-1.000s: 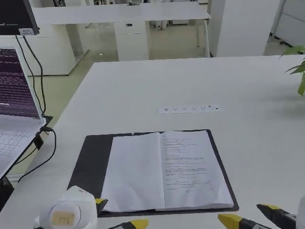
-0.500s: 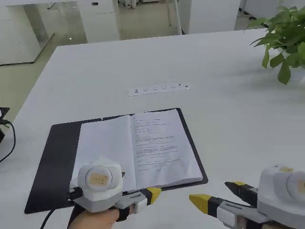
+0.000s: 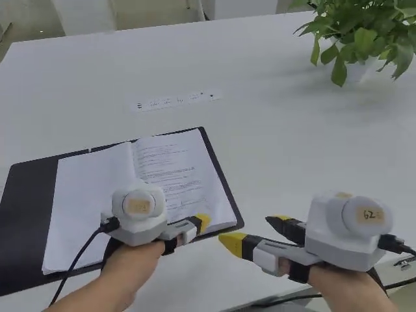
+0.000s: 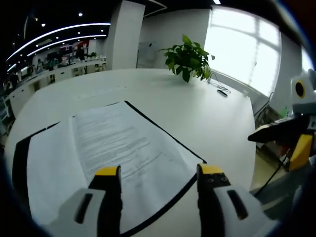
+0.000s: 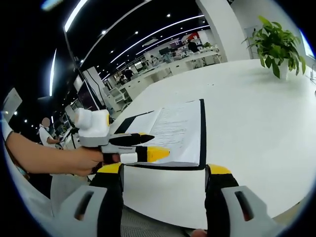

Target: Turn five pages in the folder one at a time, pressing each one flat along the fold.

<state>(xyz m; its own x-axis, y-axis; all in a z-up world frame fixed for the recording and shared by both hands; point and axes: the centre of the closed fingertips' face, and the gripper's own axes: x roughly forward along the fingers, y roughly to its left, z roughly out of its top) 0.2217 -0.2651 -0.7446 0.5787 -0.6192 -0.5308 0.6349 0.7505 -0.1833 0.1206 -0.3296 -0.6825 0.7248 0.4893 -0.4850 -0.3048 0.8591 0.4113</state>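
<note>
Open flat on the white tabletop (image 3: pixel 286 149), toward its near left part: the folder (image 3: pixel 26 214), black cover down, with a blank page (image 3: pixel 91 195) left of the fold (image 3: pixel 135 159) and a printed page (image 3: pixel 175 175) right of it. Held low at the folder's near right corner: the left tongs (image 3: pixel 195 227), spread wide and gripping nothing. In the left gripper view, jaws straddling that corner of the printed page and the black edge under it. Hard to tell whether touching the paper or just above it. Probably stationed there because the loose outer corner is the easiest place to catch a single sheet. Off the folder to the right, over bare tabletop near the front edge: the right tongs (image 3: pixel 255 232), likewise wide apart and empty, aimed leftward at the same corner. Perhaps waiting to help separate the sheet, or to run along the fold once the page lies over. No page lifted yet. Beyond the folder, a power strip (image 3: pixel 172 101). At the far right, a potted plant (image 3: pixel 357 32), both well apart from the work.
</note>
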